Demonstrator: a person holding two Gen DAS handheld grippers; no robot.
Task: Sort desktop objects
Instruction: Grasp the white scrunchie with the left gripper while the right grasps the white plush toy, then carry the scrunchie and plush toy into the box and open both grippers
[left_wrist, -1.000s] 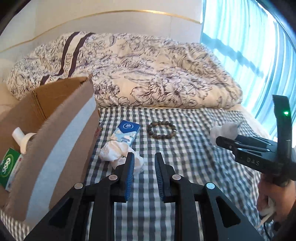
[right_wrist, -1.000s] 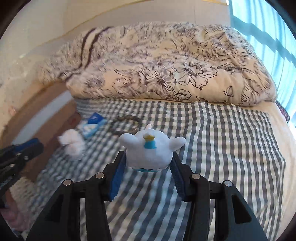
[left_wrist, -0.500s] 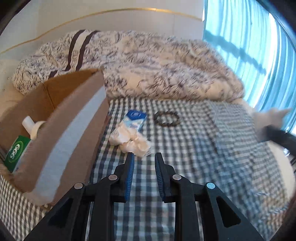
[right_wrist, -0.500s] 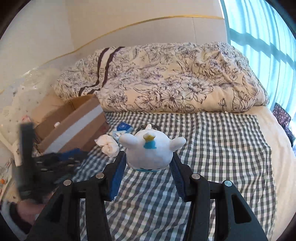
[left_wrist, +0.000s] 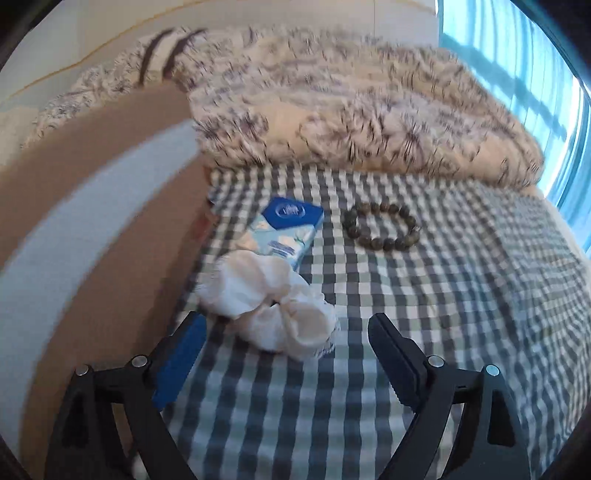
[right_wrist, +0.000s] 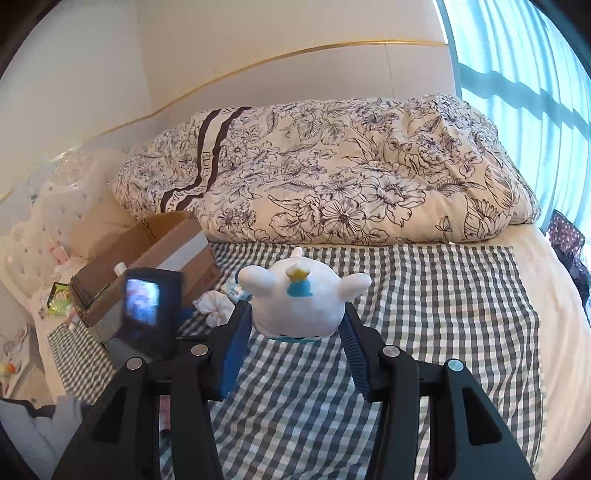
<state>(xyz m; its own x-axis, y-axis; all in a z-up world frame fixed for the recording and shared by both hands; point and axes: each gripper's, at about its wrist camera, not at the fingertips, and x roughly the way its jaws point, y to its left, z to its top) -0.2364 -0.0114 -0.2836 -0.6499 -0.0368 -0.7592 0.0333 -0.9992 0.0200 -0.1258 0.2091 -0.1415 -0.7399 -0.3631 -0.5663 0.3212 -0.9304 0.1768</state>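
My left gripper (left_wrist: 286, 350) is open, low over the checked cloth (left_wrist: 443, 314), its jaws on either side of a crumpled white tissue (left_wrist: 266, 299) just ahead. Behind the tissue lie a blue tissue pack (left_wrist: 284, 230) and a brown bead bracelet (left_wrist: 382, 227). My right gripper (right_wrist: 293, 341) is shut on a white plush toy (right_wrist: 301, 299) with a blue and yellow mark, held above the cloth (right_wrist: 443, 314). In the right wrist view the left gripper's body with its small screen (right_wrist: 146, 310) sits near the tissue (right_wrist: 214, 306) and the cardboard box (right_wrist: 155, 258).
The brown cardboard box (left_wrist: 92, 221) with a pale tape strip fills the left side. A floral duvet (right_wrist: 332, 177) is piled behind the cloth. Blue curtains (right_wrist: 524, 92) hang at the right. Clutter (right_wrist: 59, 299) lies left of the box.
My left gripper has opened wide and moved forward and down to the white tissue. My right gripper has lifted and pulled back with the plush toy.
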